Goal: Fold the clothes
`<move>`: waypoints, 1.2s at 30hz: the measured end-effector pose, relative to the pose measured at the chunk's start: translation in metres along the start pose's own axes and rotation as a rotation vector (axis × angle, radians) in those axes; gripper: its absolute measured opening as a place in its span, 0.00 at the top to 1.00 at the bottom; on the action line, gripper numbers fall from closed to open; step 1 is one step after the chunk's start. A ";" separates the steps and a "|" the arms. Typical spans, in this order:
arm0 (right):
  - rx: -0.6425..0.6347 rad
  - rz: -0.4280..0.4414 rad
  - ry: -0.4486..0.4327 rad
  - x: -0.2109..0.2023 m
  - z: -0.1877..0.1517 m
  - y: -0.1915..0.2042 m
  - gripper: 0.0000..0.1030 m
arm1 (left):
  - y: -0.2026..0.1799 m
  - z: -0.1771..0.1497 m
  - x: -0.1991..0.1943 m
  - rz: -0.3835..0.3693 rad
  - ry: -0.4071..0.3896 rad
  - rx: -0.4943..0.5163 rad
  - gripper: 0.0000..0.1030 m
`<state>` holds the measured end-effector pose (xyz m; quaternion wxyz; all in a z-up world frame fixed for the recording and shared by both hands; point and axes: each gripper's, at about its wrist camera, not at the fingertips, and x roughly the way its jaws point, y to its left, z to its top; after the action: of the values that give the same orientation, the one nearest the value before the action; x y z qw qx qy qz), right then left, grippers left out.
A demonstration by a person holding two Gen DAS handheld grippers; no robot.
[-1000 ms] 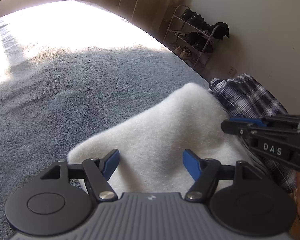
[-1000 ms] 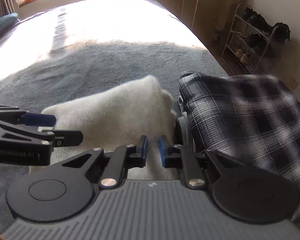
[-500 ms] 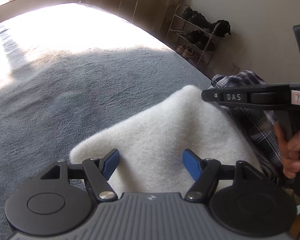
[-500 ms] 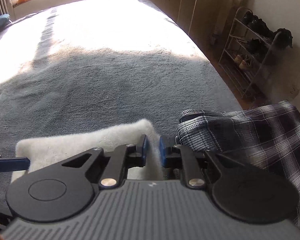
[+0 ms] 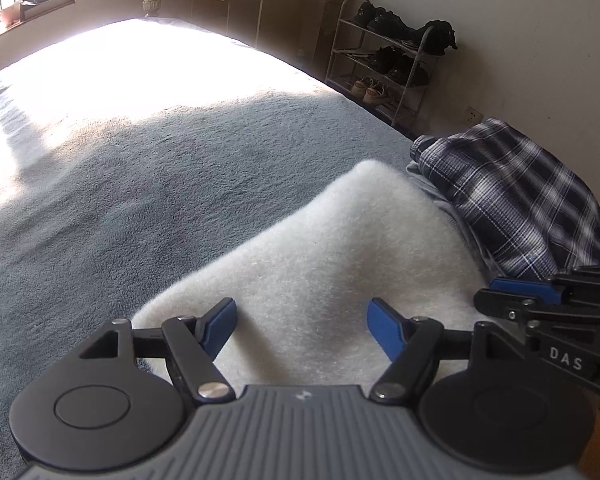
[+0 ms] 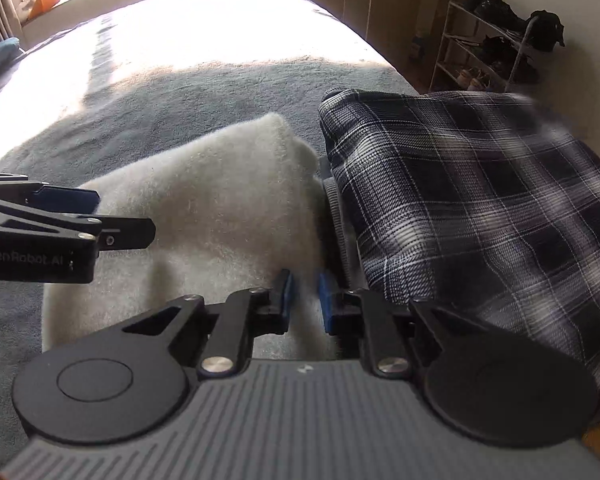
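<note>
Left gripper (image 5: 302, 326): jaws spread wide, empty, hovering over folded white fleece (image 5: 340, 248). Right gripper (image 6: 304, 296): jaws nearly closed, a narrow gap, gripping nothing, above near edge of fleece. Fleece: flat on grey bed (image 5: 140, 184). Plaid shirt (image 6: 480, 200): folded, just beside fleece, atop grey garment (image 6: 338, 220). Shoe rack (image 5: 384, 64): against wall.

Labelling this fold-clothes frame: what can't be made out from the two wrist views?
- Near edge of the folded white fleece garment: hidden under the left gripper body, left wrist view.
- Grey garment under the navy plaid shirt: only an edge shows, right wrist view.
- Plaid shirt's far right corner: motion-blurred, right wrist view.
- Whether the right gripper pinches anything: the narrow gap looks empty, contact unclear.
</note>
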<state>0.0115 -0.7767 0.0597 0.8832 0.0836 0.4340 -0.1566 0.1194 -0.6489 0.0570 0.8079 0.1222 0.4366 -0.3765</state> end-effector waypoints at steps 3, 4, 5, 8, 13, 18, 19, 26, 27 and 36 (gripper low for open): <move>0.013 0.039 -0.019 -0.034 -0.014 -0.002 0.87 | 0.001 -0.001 0.000 0.002 0.002 -0.005 0.29; 0.012 0.061 -0.015 -0.043 -0.021 -0.002 0.87 | 0.001 -0.001 0.001 0.003 0.004 -0.002 0.29; 0.003 0.078 -0.003 -0.048 -0.028 0.000 0.87 | 0.001 -0.001 0.001 0.004 0.005 0.002 0.29; -0.043 0.086 0.058 -0.039 -0.050 0.008 0.87 | -0.001 -0.002 0.001 0.012 0.006 0.020 0.29; 0.050 0.096 0.055 -0.018 -0.054 0.001 0.86 | -0.007 -0.002 0.001 0.042 0.017 0.035 0.29; 0.019 0.117 0.024 -0.055 -0.053 0.011 0.86 | -0.010 0.000 0.000 0.063 0.027 0.020 0.29; 0.010 0.140 0.029 -0.059 -0.056 0.015 0.86 | -0.011 0.000 0.001 0.069 0.029 0.018 0.29; -0.113 0.120 0.053 -0.040 -0.082 0.040 0.85 | -0.026 0.002 -0.001 0.111 0.036 0.013 0.29; -0.106 0.119 0.054 -0.044 -0.079 0.040 0.85 | -0.028 0.002 -0.002 0.114 0.034 0.019 0.29; -0.109 0.103 0.068 -0.058 -0.087 0.048 0.85 | -0.044 -0.001 -0.019 0.149 0.046 0.045 0.29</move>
<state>-0.0696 -0.6952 0.0528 0.8782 0.0627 0.4667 -0.0843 0.0807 -0.6692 0.0774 0.8205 0.1810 0.4363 -0.3221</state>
